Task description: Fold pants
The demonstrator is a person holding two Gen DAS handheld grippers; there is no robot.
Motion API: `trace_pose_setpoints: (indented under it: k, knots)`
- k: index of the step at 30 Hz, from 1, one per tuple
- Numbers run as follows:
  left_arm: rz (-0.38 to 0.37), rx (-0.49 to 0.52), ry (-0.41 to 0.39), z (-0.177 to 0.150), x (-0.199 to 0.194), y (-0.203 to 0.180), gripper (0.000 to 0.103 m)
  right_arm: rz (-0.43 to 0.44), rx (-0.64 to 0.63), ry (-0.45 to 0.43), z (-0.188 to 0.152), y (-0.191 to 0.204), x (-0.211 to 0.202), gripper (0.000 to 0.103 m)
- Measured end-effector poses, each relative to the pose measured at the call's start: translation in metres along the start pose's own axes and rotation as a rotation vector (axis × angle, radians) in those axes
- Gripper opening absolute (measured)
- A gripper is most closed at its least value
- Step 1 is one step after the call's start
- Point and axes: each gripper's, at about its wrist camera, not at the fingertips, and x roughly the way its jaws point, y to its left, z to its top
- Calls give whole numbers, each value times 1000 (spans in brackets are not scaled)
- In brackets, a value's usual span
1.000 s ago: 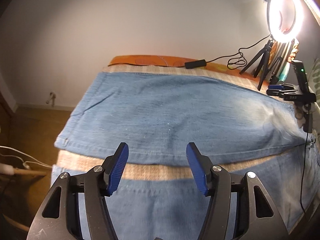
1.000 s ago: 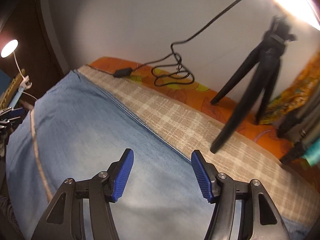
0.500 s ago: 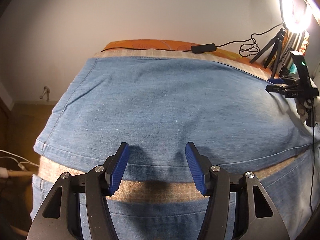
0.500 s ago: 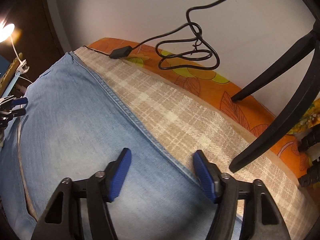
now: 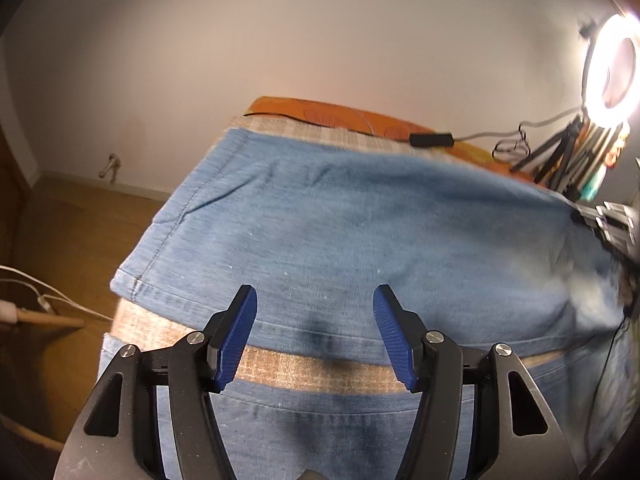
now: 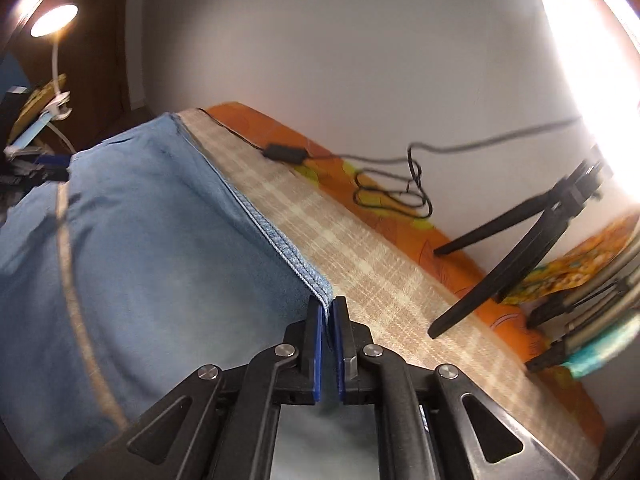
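Light blue denim pants (image 5: 340, 220) lie flat across a plaid-covered table, with a strip of plaid cloth (image 5: 320, 372) showing between the two legs. My left gripper (image 5: 315, 292) hovers open over the near hem line of the far leg, its jaws easing a touch wider and nothing between them. In the right wrist view my right gripper (image 6: 328, 302) is shut on the stitched side edge (image 6: 276, 240) of the pants (image 6: 160, 240). That edge is pinched between the blue pads and raised into a ridge above the cloth.
A ring light (image 5: 612, 68) on a black tripod (image 6: 500, 264) stands at the far right. A black cable with an inline switch (image 6: 286, 153) runs over the orange patterned cloth (image 6: 400, 216) by the wall. A desk lamp (image 6: 54, 20) glows at left. Wooden floor (image 5: 80, 240) lies beyond the table's left end.
My right gripper has gone from open over the pants' edge to shut on it, and the edge has lifted. My left gripper has shifted and rolled a little and is still open.
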Motion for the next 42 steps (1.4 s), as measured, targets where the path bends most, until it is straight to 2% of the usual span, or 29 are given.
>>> trace_pose_setpoints:
  k: [5, 10, 13, 14, 17, 19, 20, 23, 27, 30, 35, 37, 40, 42]
  knots:
    - [-47, -57, 0, 18, -5, 2, 61, 67, -68, -61, -18, 51, -53, 2]
    - [-83, -84, 25, 34, 2, -10, 62, 156, -163, -42, -55, 108, -80, 1]
    - [-73, -66, 62, 37, 12, -24, 70, 203, -173, -20, -72, 127, -85, 2]
    - [-57, -68, 81, 36, 19, -27, 71, 208, -177, -20, -76, 131, -87, 2]
    - [-11, -86, 131, 31, 33, -28, 71, 233, -169, -35, -84, 136, -99, 2]
    - [85, -76, 112, 29, 33, -29, 71, 246, -169, -41, -86, 135, -107, 2]
    - [95, -66, 93, 31, 30, -31, 71, 250, -170, -43, -89, 137, -111, 2]
    - [54, -59, 92, 41, 28, -39, 71, 249, -187, -34, -96, 144, -113, 2]
    - [43, -25, 177, 61, 54, -55, 71, 246, -192, -12, -100, 154, -105, 2]
    - [73, -55, 241, 71, 84, -58, 71, 248, -180, -9, -103, 155, -101, 2]
    - [116, -61, 295, 61, 115, -58, 70, 252, -167, -18, -104, 152, -101, 2]
    - [124, -21, 233, 55, 113, -61, 70, 251, -164, -19, -104, 150, -101, 2]
    - [146, 48, 203, 48, 113, -66, 68, 244, -161, -15, -104, 152, -99, 2]
    - [166, 19, 179, 46, 109, -64, 59, 238, -159, -13, -103, 152, -98, 2]
